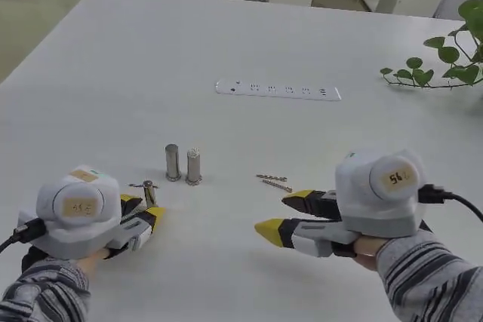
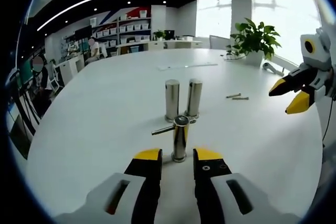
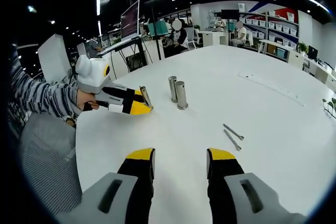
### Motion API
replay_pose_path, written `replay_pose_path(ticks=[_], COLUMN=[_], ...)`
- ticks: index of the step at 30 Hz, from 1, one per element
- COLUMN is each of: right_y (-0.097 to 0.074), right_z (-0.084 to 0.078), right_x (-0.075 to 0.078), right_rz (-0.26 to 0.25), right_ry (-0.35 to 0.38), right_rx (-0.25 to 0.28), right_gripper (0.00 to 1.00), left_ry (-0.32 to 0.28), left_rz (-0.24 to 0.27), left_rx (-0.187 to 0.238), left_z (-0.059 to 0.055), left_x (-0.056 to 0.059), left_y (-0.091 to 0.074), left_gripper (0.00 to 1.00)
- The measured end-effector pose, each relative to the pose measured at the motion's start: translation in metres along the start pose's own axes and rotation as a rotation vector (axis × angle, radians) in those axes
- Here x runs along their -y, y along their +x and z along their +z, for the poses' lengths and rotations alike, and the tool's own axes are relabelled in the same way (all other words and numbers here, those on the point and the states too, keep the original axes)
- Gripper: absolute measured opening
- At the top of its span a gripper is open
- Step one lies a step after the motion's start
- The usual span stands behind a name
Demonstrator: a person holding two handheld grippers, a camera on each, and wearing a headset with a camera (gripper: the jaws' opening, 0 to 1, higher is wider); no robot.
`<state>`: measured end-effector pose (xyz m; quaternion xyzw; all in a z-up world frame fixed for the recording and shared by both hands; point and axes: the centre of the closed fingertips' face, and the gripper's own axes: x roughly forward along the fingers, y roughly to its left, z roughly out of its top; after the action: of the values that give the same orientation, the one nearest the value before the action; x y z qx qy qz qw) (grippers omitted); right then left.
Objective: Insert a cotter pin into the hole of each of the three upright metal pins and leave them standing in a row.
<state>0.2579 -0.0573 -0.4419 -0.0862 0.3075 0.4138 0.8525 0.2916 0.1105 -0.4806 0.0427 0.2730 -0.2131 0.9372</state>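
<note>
Left gripper (image 2: 178,154) jaws apart, flanking the cottered metal pin (image 2: 180,132) just ahead, probably not touching it. Right gripper (image 3: 180,162) released, empty; spare cotter pins (image 3: 232,136) ahead-right of it, for the two bare pins (image 3: 177,92)

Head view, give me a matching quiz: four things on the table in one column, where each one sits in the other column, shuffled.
Things:
1. power strip
2. loose cotter pins
3. pinned pin
4. plant

Places:
A. lying flat ahead of the right gripper
B. upright at the left gripper jaw tips
C. far right edge of the table
D. far across the table, beyond the two bare pins

Pairs: 1-D, 2-A, 3-B, 4-C.
</note>
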Motion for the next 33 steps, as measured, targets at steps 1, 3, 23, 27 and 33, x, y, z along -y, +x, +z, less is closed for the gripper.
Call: replay_pose_path(ticks=[1,3,23,27,33], right_y=[0.000,0.000,0.023,0.034,0.056], right_z=[0.000,0.002,0.052,0.061,0.076], right_x=[0.000,0.000,0.002,-0.001,-0.001], right_rz=[0.000,0.000,0.011,0.021,0.023], right_ry=[0.000,0.002,-0.064,-0.075,-0.075], right_rx=[0.000,0.007,0.083,0.090,0.110], right_gripper=[0.35,0.35,0.35,0.34,0.33], left_ry=[-0.003,-0.013,-0.001,0.018,-0.007], left_rz=[-0.004,-0.011,-0.087,-0.083,-0.065], left_rx=[0.005,0.016,0.104,0.116,0.140], left_z=[0.001,0.004,0.021,0.025,0.031], left_x=[0.000,0.002,0.020,0.021,0.022], left_y=[-0.001,-0.007,-0.047,-0.053,-0.065], left_gripper=[0.23,0.28,0.66,0.70,0.77])
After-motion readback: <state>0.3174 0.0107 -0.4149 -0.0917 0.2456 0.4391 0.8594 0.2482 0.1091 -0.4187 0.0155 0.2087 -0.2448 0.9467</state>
